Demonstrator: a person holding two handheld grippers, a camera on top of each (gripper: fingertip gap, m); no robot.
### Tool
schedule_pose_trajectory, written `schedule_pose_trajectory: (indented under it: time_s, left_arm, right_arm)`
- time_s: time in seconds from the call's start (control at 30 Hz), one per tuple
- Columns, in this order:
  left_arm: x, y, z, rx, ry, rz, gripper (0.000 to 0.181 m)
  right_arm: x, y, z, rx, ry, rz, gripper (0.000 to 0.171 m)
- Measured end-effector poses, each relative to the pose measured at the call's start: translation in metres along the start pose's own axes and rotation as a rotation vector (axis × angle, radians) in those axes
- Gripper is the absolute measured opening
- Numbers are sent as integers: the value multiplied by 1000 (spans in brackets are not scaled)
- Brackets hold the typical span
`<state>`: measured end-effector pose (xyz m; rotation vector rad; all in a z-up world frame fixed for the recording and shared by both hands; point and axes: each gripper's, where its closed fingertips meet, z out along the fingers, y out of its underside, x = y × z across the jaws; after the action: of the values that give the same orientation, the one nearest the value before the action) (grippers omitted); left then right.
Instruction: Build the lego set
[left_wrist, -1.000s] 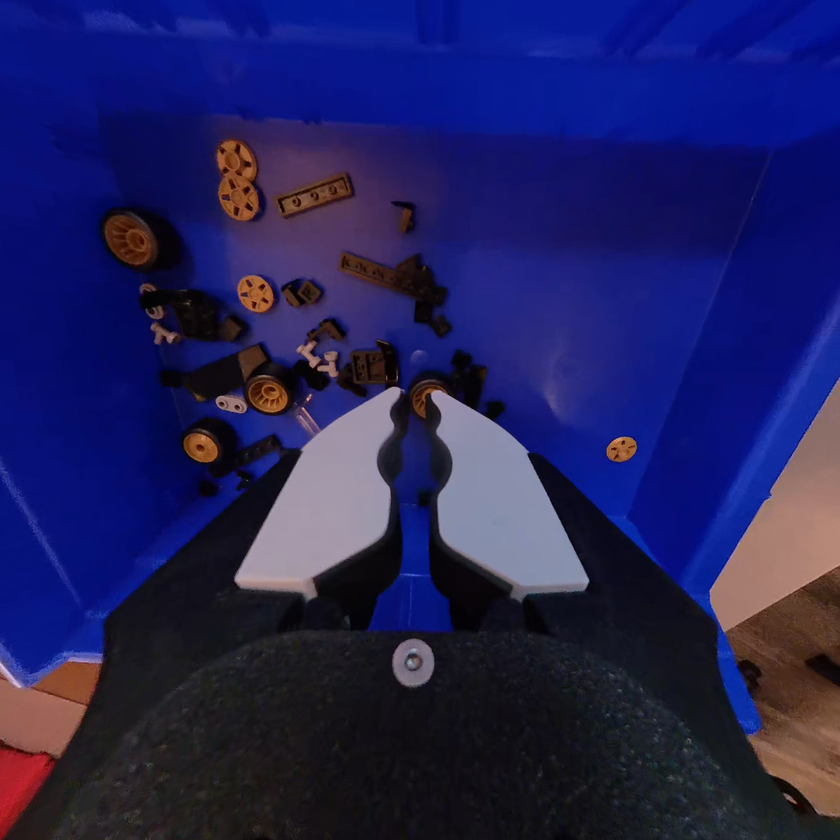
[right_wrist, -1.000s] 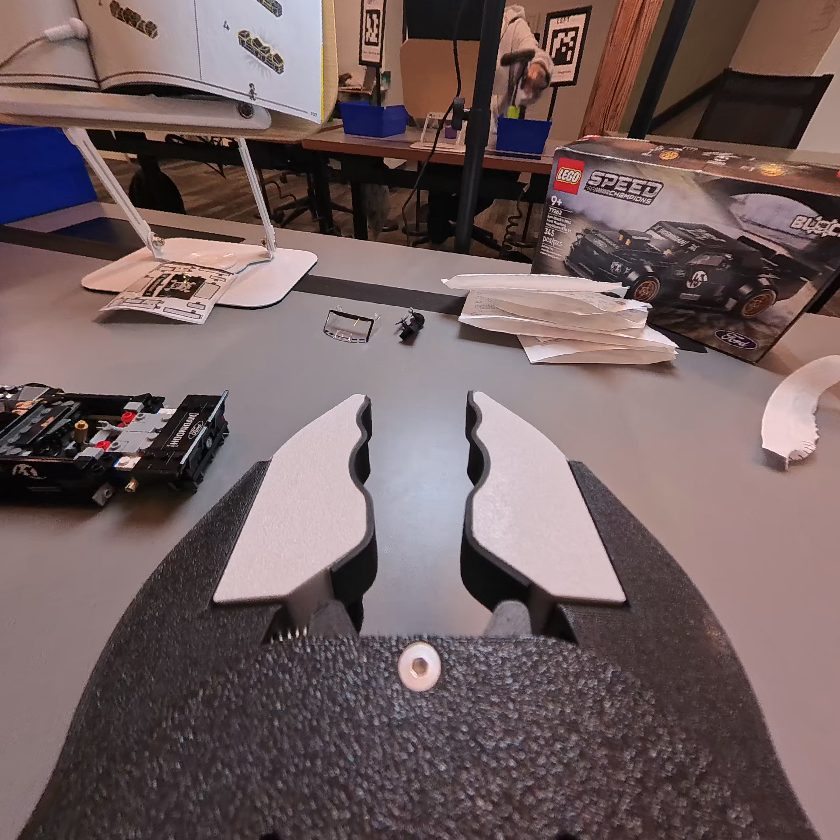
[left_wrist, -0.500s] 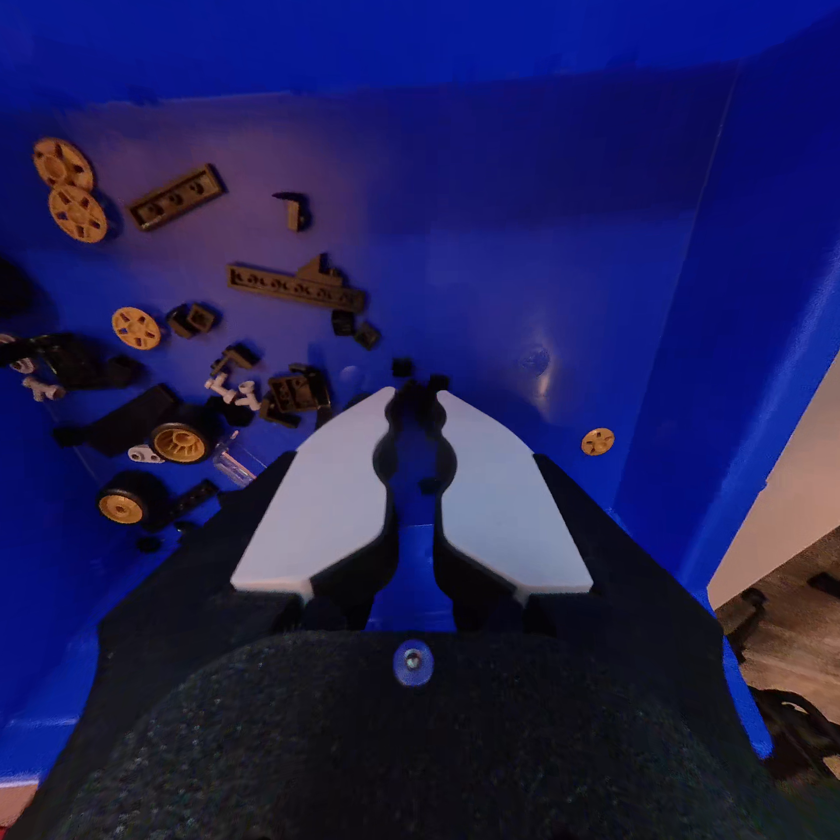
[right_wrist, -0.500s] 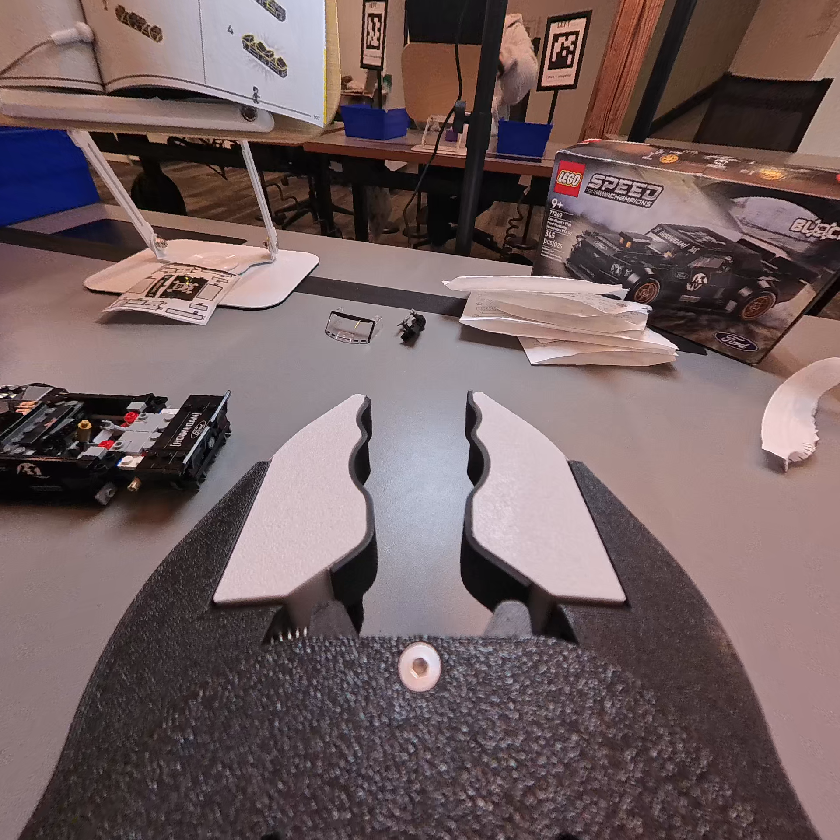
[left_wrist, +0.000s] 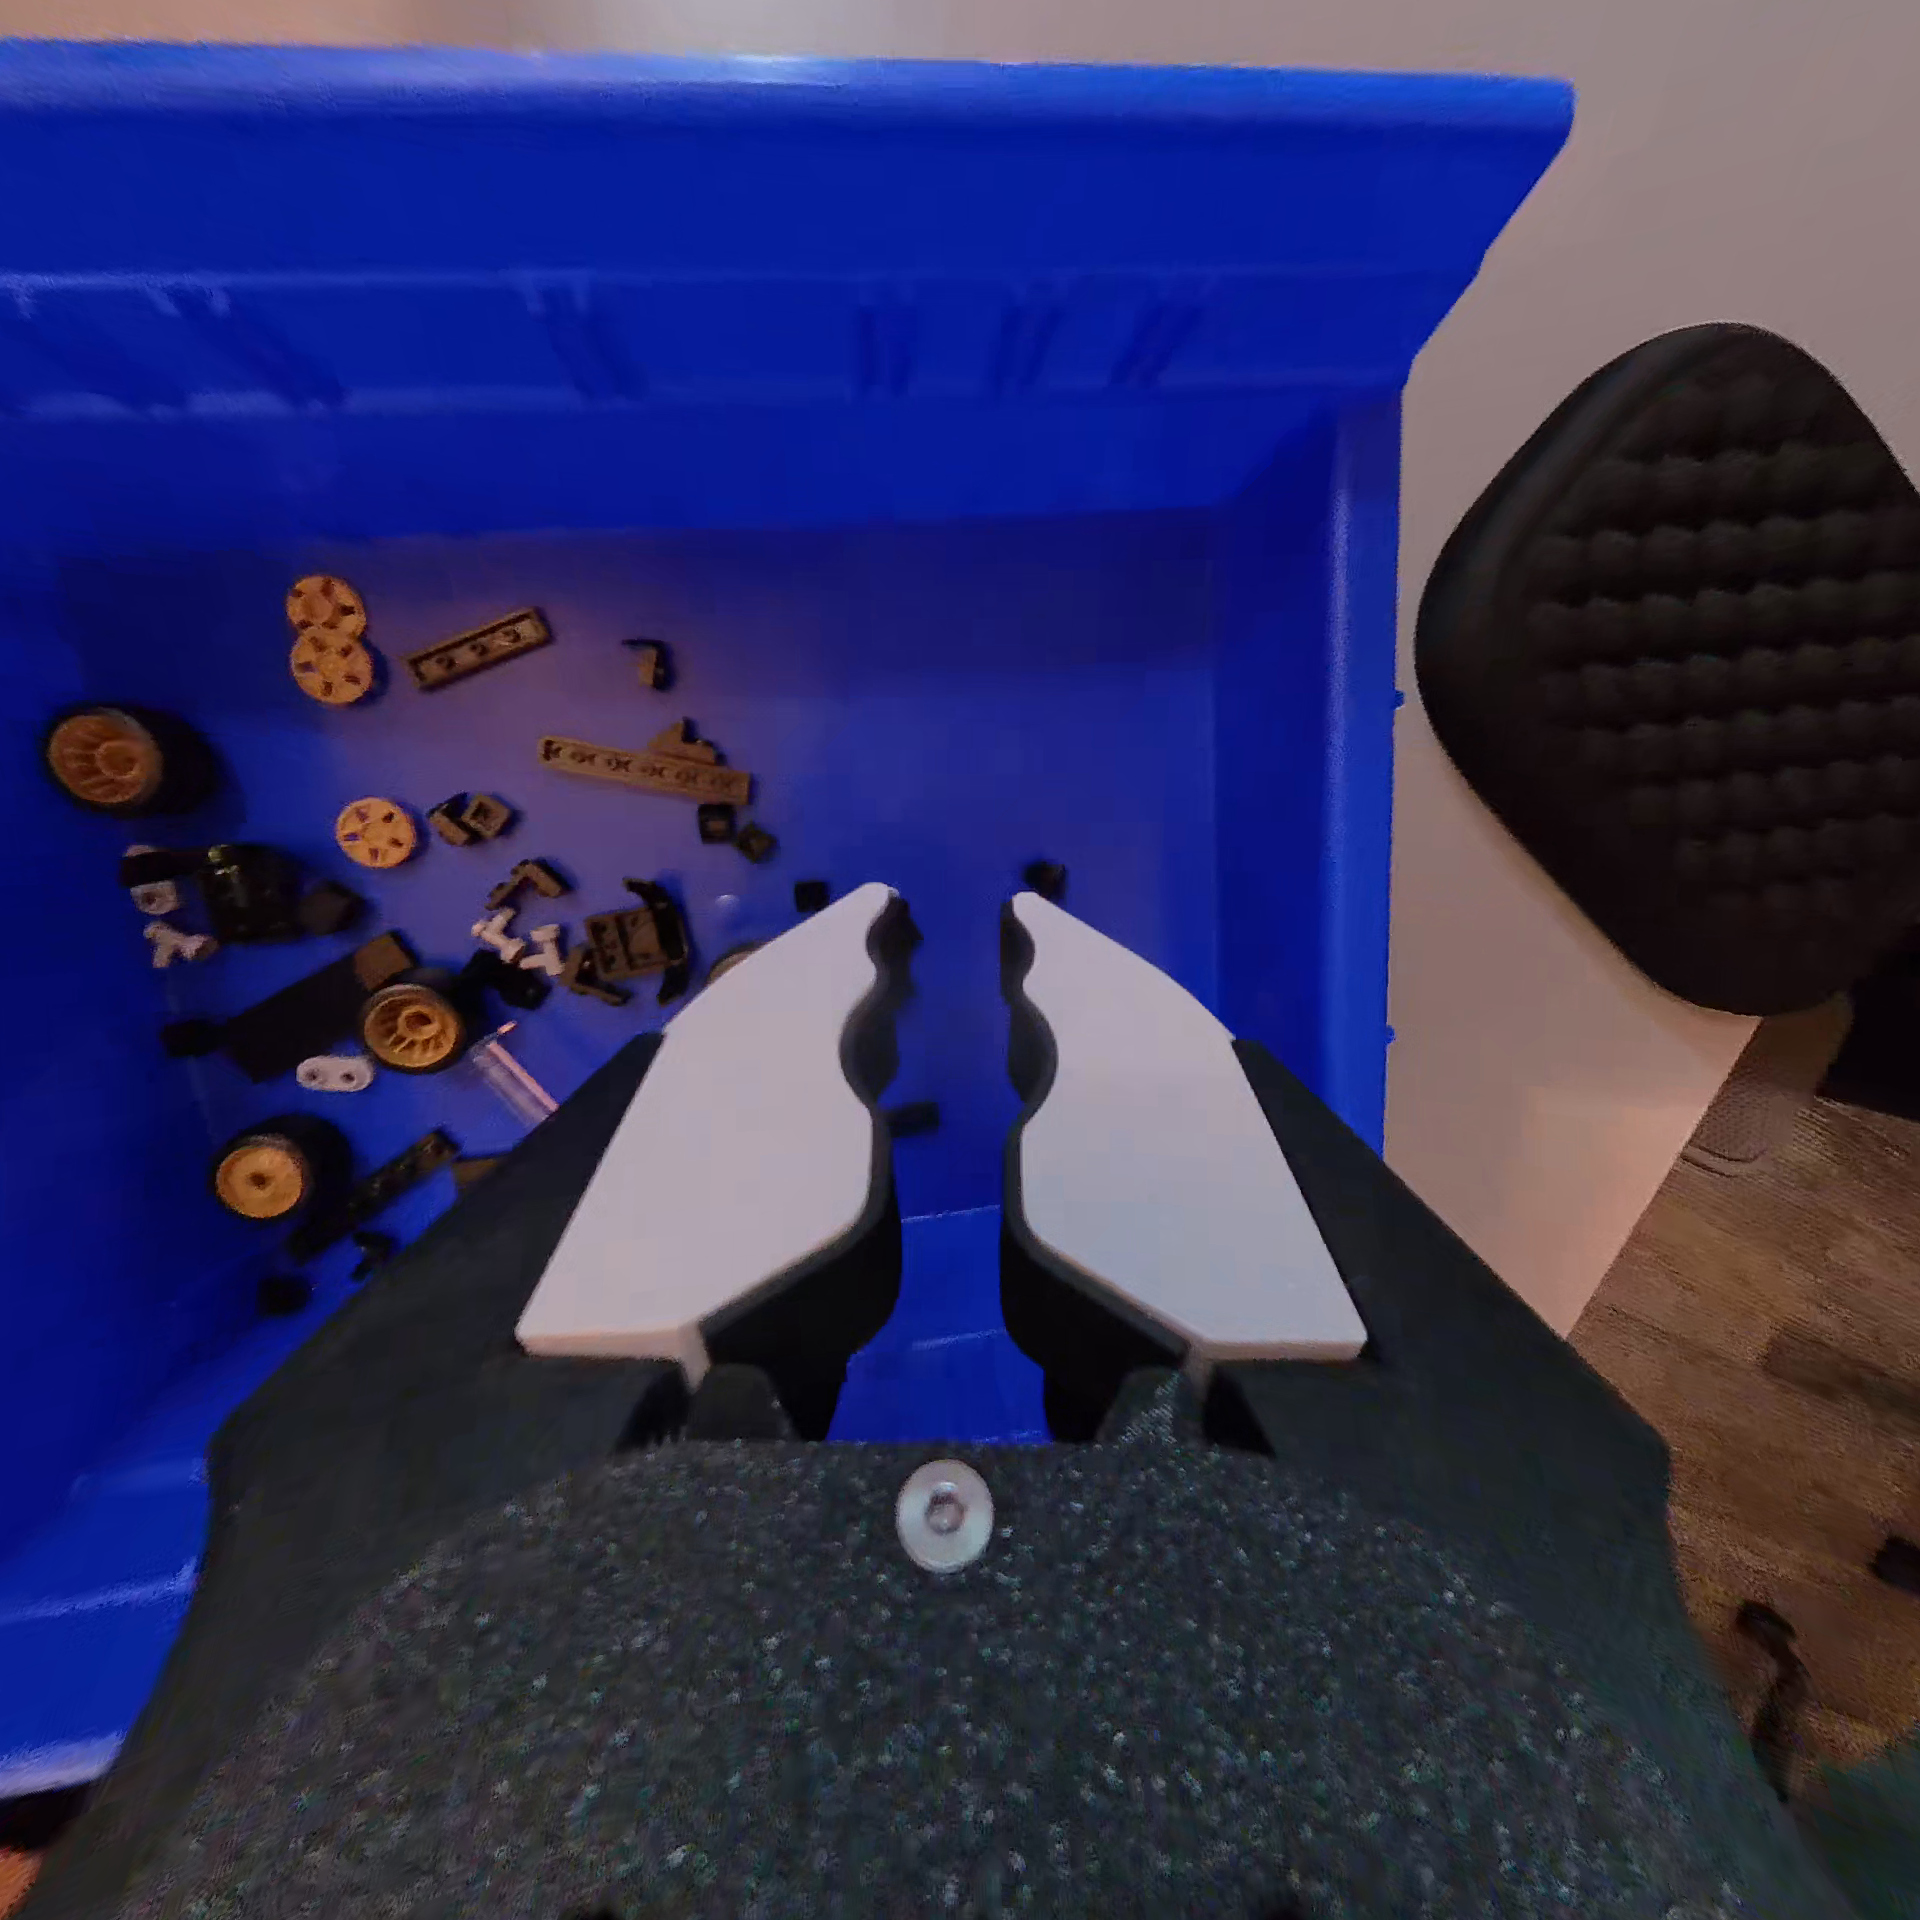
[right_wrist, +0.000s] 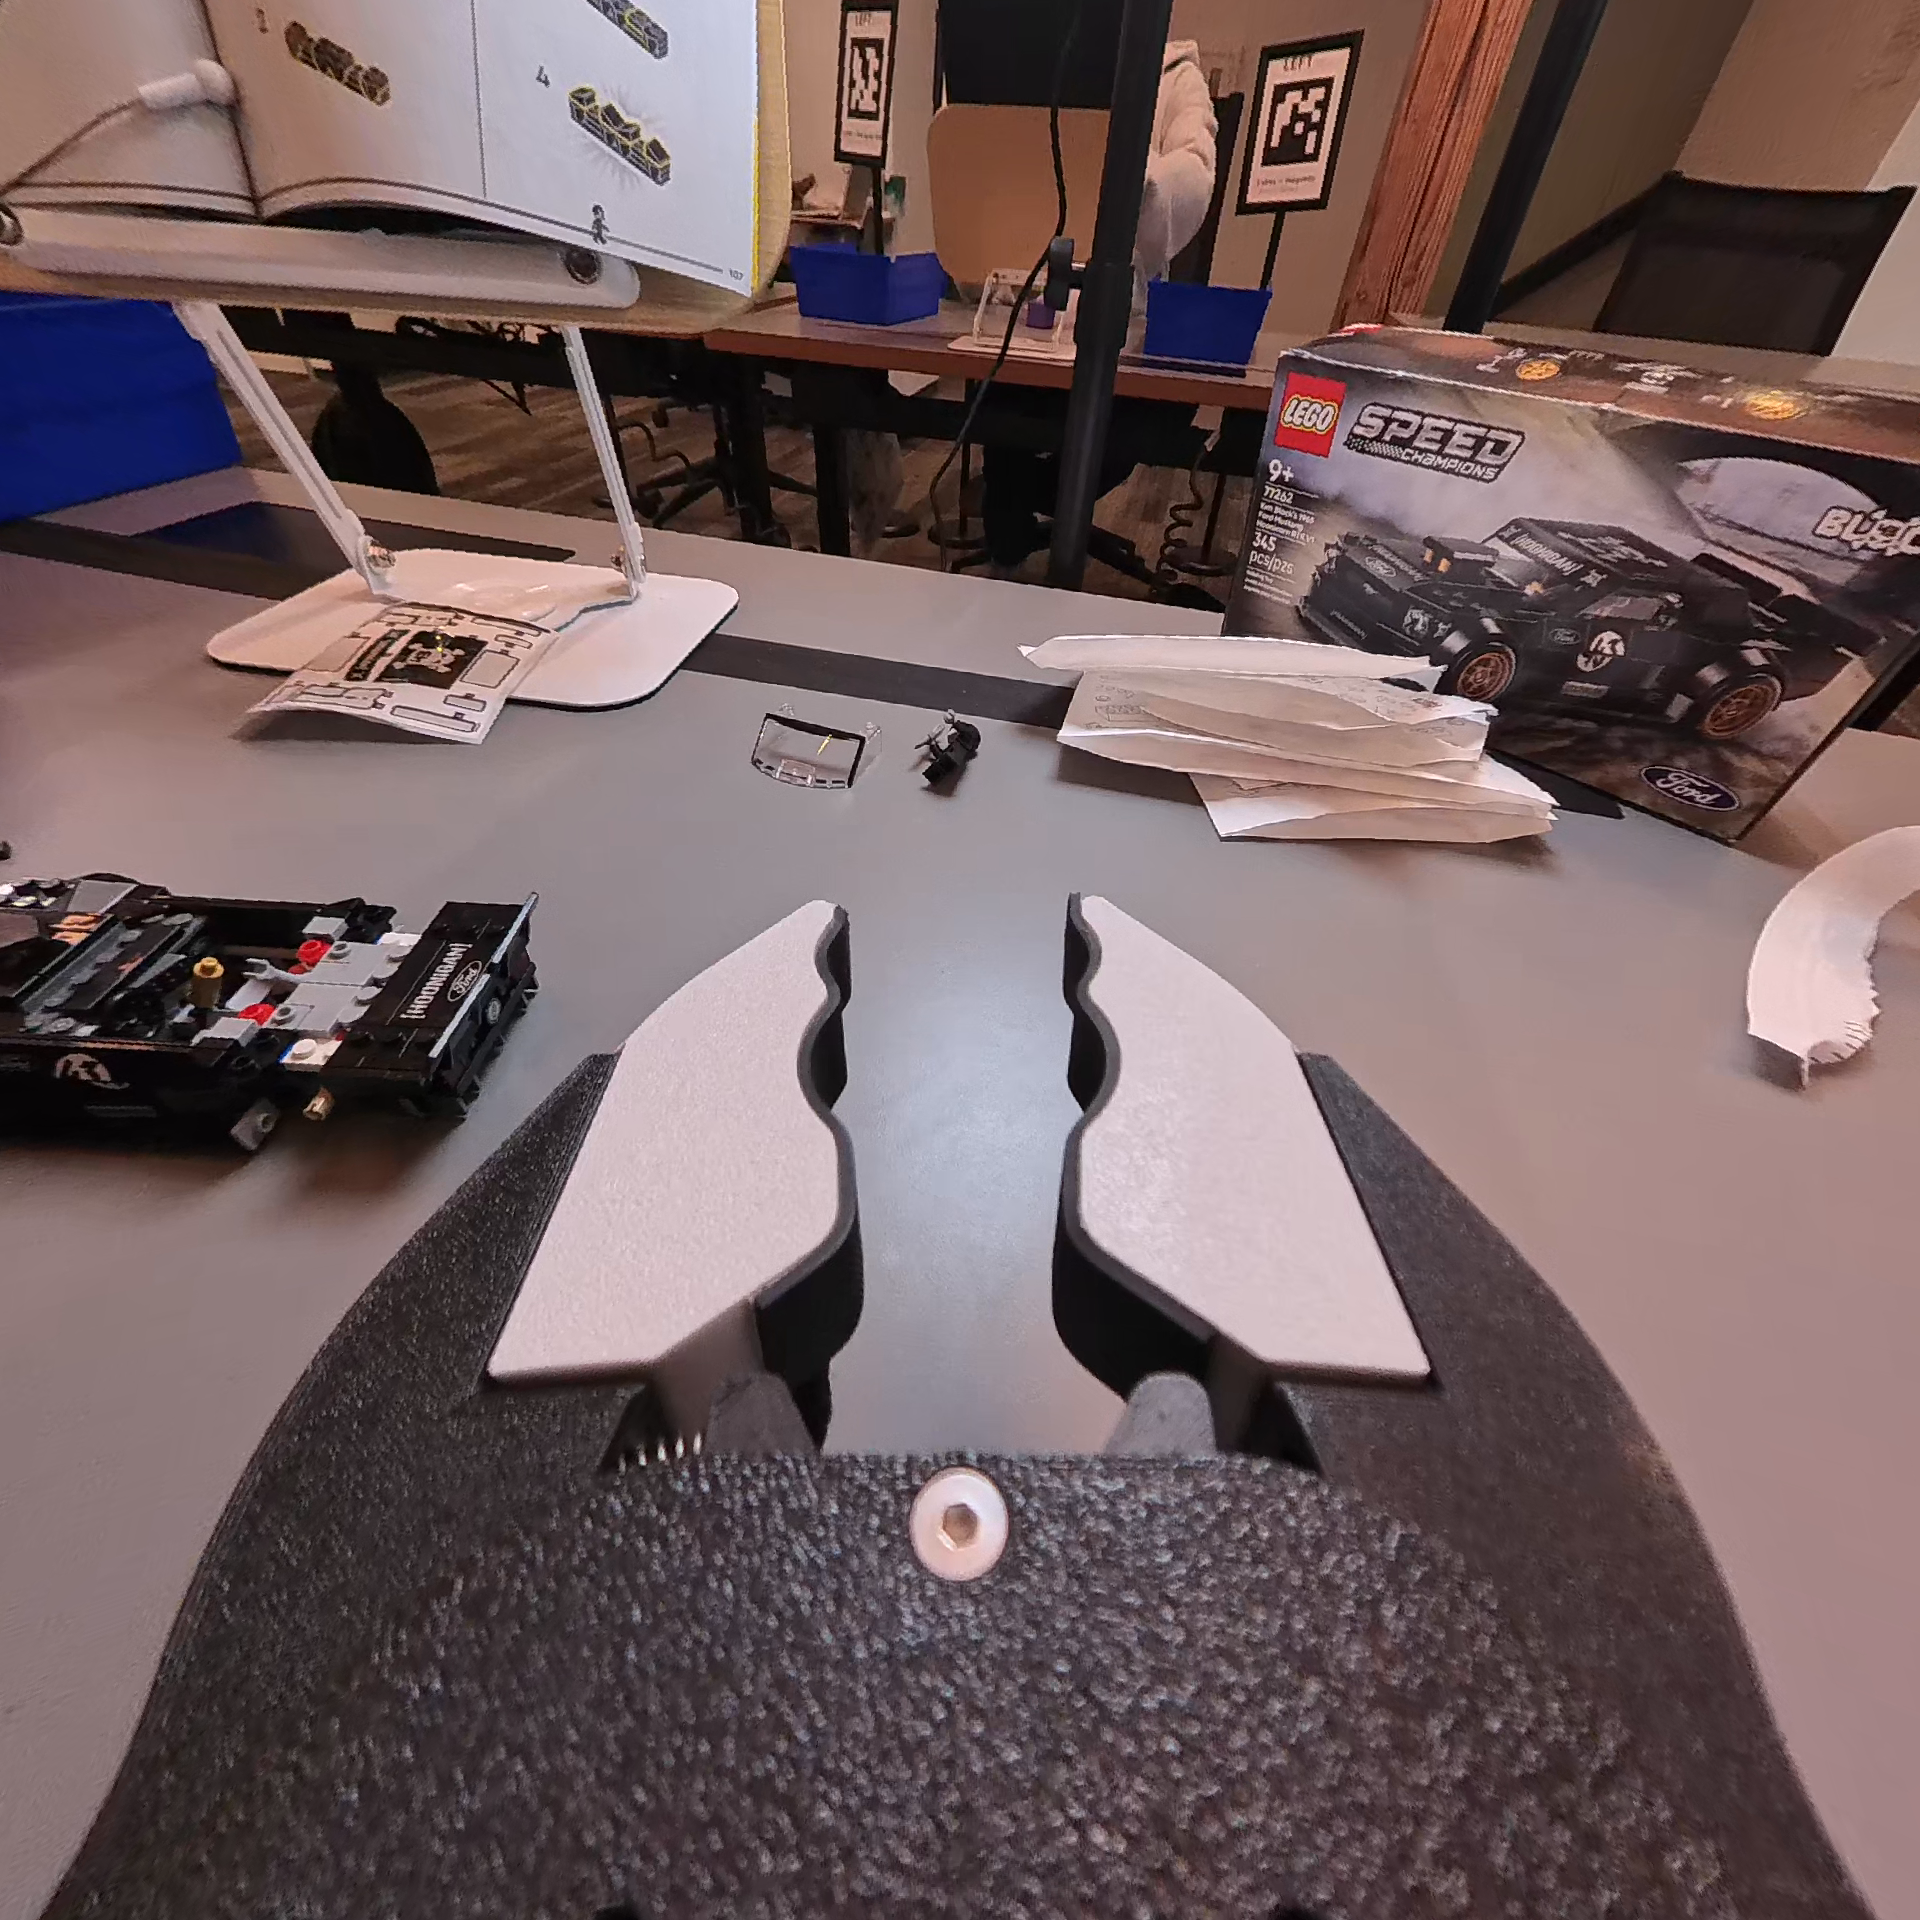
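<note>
A blue bin (left_wrist: 727, 312) holds loose Lego parts: black tyres with gold rims (left_wrist: 410, 1029), gold wheel discs (left_wrist: 327, 634), dark plates (left_wrist: 644, 774) and small black bits. My left gripper (left_wrist: 945, 904) hangs over the bin's right part, open and empty. A small black piece (left_wrist: 1044, 878) lies just past its tips. My right gripper (right_wrist: 956, 914) is open and empty, low over the grey table (right_wrist: 1351, 987). The partly built black car (right_wrist: 260, 997) lies to its left. A clear windscreen piece (right_wrist: 816, 748) and a small black part (right_wrist: 951, 748) lie farther ahead.
An instruction booklet (right_wrist: 468, 104) sits on a white stand with a sticker sheet (right_wrist: 405, 670) at its foot. Empty paper bags (right_wrist: 1299, 738), the set's box (right_wrist: 1579, 582) and a torn white paper strip (right_wrist: 1818, 966) lie to the right. A black chair back (left_wrist: 1683, 665) stands beside the bin.
My left gripper was almost shut deep in the bin. It has opened and drawn back, so the bin's rim and the chair now show. The right gripper has barely moved.
</note>
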<state>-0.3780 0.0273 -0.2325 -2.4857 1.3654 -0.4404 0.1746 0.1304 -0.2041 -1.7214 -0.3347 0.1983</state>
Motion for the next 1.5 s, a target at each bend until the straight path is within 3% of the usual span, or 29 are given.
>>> schedule_pose_trajectory:
  time_s: [0.27, 0.5, 0.63, 1.07, 1.37, 1.5]
  left_arm:
    - [-76, 19, -56, -72, -493, -101, 0]
    - [-107, 37, -71, -228, -705, -158, 0]
    - [-117, 33, -64, -205, -704, -205, 0]
    - [-151, 76, -32, -507, -583, -192, 7]
    - [-149, 43, -4, -332, -487, -273, 14]
    - [-132, 28, 19, -289, -335, -243, 27]
  right_arm:
    - [-2, -1, 0, 5, -7, -4, 40]
    - [-4, -4, -3, 19, -14, 1, 39]
    - [-4, -5, -4, 25, -19, 2, 39]
    - [-2, -7, -6, 37, -14, 13, 40]
    - [-1, -5, -4, 26, -13, 11, 40]
    - [0, -4, -4, 24, -9, 14, 40]
